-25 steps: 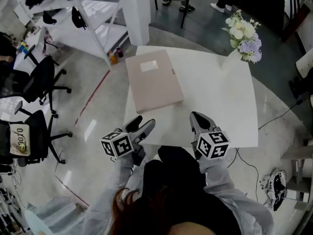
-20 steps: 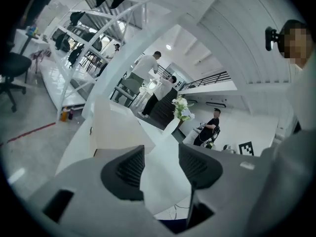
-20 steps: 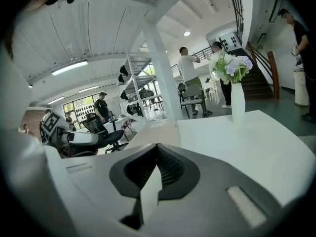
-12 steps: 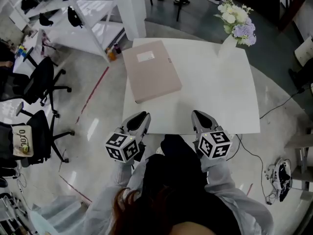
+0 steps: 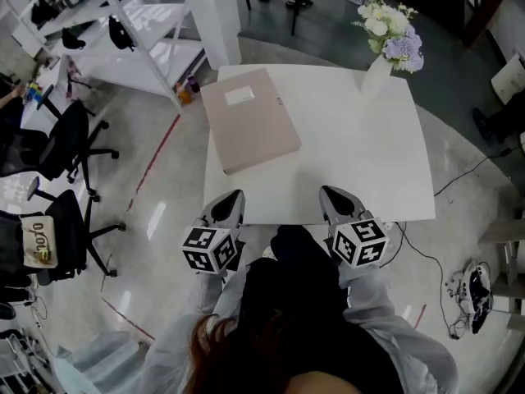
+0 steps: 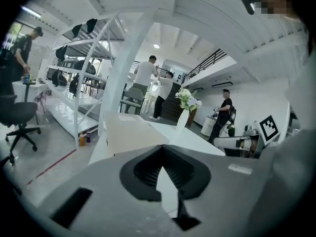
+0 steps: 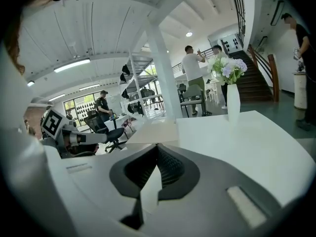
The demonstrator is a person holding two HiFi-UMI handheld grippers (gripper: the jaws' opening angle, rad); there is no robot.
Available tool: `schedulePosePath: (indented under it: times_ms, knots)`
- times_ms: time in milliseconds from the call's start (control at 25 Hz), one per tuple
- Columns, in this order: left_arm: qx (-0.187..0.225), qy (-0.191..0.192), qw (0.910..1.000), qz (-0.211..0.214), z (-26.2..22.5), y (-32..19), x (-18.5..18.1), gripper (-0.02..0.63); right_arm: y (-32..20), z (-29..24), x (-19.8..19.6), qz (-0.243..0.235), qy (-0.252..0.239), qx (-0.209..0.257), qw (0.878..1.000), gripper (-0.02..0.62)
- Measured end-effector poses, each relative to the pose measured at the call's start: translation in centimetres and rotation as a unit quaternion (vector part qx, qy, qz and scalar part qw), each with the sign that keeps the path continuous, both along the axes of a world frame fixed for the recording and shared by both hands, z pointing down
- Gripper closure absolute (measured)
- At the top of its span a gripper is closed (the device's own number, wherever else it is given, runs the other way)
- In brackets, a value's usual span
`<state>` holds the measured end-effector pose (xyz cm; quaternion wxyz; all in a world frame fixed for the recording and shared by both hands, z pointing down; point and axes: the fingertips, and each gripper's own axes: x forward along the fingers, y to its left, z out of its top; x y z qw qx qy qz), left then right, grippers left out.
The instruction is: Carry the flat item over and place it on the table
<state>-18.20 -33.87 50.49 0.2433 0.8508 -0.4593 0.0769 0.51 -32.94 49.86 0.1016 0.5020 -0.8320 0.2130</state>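
The flat item is a pale pink box file (image 5: pixel 250 120) lying on the left part of the white table (image 5: pixel 361 154). It also shows as a beige slab ahead in the left gripper view (image 6: pixel 131 132) and the right gripper view (image 7: pixel 155 130). My left gripper (image 5: pixel 232 195) hovers at the table's near edge, short of the box; its jaws have just been closing and now stand shut (image 6: pixel 163 149) with nothing between them. My right gripper (image 5: pixel 328 192) is over the near edge too, jaws shut and empty (image 7: pixel 158 147).
A white vase of flowers (image 5: pixel 385 39) stands at the table's far right corner. Office chairs (image 5: pixel 70 134) and white shelving (image 5: pixel 139 23) fill the left. A cable (image 5: pixel 459 179) trails on the floor at the right. Several people stand beyond the table (image 6: pixel 163 90).
The left gripper's jaws went from open to shut and the gripper rolled upright, shifting slightly right. The right gripper edged forward a little. The box file has not moved on the table.
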Motion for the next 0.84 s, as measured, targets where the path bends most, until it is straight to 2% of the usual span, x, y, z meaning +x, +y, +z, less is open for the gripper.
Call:
schedulePosePath:
  times_ms: [840]
  knots:
    - [-0.001, -0.007, 0.9999, -0.01, 0.58, -0.82, -0.35, 0.607, -0.96, 0.21, -0.05, -0.01, 0.004, -0.002, 1.0, 0.583]
